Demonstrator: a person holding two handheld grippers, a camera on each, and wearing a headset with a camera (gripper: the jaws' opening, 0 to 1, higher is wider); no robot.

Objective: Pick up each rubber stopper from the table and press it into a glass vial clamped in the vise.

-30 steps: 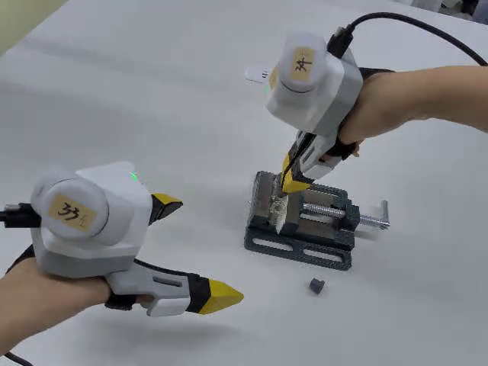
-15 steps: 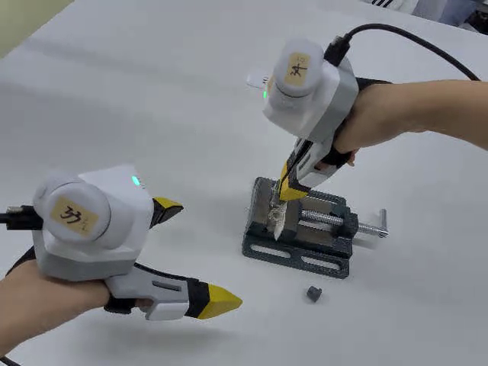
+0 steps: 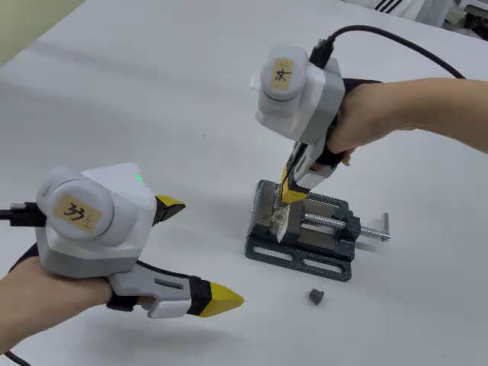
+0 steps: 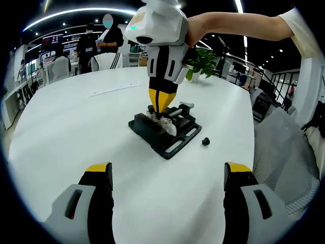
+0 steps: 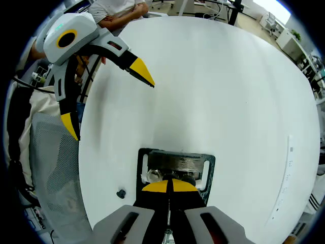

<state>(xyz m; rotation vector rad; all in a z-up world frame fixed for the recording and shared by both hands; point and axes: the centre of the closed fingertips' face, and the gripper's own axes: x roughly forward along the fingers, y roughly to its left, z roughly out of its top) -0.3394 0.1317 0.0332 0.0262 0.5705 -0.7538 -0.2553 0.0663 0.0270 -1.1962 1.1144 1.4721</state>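
A white round table (image 3: 152, 91) is seen under everything, and a dark metal vise (image 3: 305, 252) is set on it; every place below is given from that vise. The right gripper (image 3: 290, 194) is held upright directly over the vise with its yellow tips pointed straight down, and a black cable (image 3: 381, 34) is led away from its top. In the right gripper view its jaws are seen pressed together with no gap between the tips (image 5: 170, 187), and nothing can be made out between them. From the left gripper view the same tips (image 4: 161, 104) are seen just above the clamped glass, but whether they touch it cannot be told. The left gripper (image 3: 198, 252) is held well apart from the vise, on the side away from the screw, and is aimed toward it. Its jaws are spread wide and nothing is held between them, as is shown in its own view (image 4: 167, 170) and in the right gripper view (image 5: 109, 104). The vise's screw handle (image 3: 374, 229) is seen sticking out on the side away from the left gripper. Glass vials (image 3: 279, 221) are clamped upright in a row inside the vise, and one open mouth (image 5: 152, 176) is seen just beside the right gripper's tips. A small dark rubber stopper (image 3: 316, 296) is left lying on the table near the vise, just off its base on the person's side; it is also seen in the left gripper view (image 4: 205, 142) and in the right gripper view (image 5: 121, 193), touched by neither gripper.
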